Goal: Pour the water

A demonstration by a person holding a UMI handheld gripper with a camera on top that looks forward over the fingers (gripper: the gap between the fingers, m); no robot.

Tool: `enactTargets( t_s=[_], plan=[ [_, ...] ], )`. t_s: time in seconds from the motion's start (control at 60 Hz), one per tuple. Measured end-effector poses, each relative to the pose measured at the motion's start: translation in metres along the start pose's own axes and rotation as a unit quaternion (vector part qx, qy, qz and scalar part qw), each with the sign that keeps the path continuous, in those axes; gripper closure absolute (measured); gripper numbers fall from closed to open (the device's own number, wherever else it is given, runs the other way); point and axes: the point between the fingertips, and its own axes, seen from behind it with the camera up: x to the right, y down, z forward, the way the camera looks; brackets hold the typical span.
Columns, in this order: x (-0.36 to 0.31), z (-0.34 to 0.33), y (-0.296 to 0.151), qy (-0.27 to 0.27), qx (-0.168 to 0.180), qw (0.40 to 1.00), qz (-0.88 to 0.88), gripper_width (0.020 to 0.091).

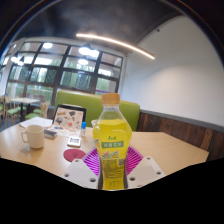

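Tool (113, 170): two light-coloured fingers with magenta pads (93, 160), pinching the bottle from both sides; each pad appears pressed to the bottle wall with no gap that I can see, though the contact is partly hidden by the bottle itself.
Bottle: clear plastic bottle of yellow liquid with an orange screw cap and a green-and-white label (113, 140), upright, held between the fingers, cap on.
Bottle base: hidden low between the fingers; cannot tell whether it rests on the worktop.
Worktop: pale wooden worktop (170, 148), extending beyond the fingers on both sides of the bottle.
Mug: white ceramic mug with a handle (34, 136), standing upright on the worktop, beyond the fingers and well apart from the bottle.
Tablet: upright propped screen showing a picture (69, 119), behind the mug, further back on the worktop.
Small object: dark flat item (73, 142) on the worktop in front of the screen, too small to identify.
Seating: green upholstered bench (85, 104) behind the worktop.
Background: large windows (60, 70), a white wall, a long ceiling light strip (115, 46).
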Motion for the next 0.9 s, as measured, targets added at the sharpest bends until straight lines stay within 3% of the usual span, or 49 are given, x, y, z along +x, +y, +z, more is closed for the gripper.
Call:
enactTargets(
  t_s=[0.1,0.283,0.417,0.567,0.65,0.9],
  plan=[
    [-0.007,0.005,-0.019,0.014,-0.007,0.996,-0.084,0.0831],
    [-0.075,0.023,-0.099,0.044,0.028,0.928,-0.368,0.0833],
    [-0.134,0.038,-0.121,0.024,0.034,0.791,-0.610,0.0830],
    [-0.172,0.061,-0.124,0.047,0.060,0.595,-0.800,0.0830],
    [-0.175,0.056,-0.121,0.040,0.060,0.533,-0.843,0.0828],
    [-0.179,0.069,-0.117,0.030,0.047,0.514,-0.856,0.0832]
  ],
)
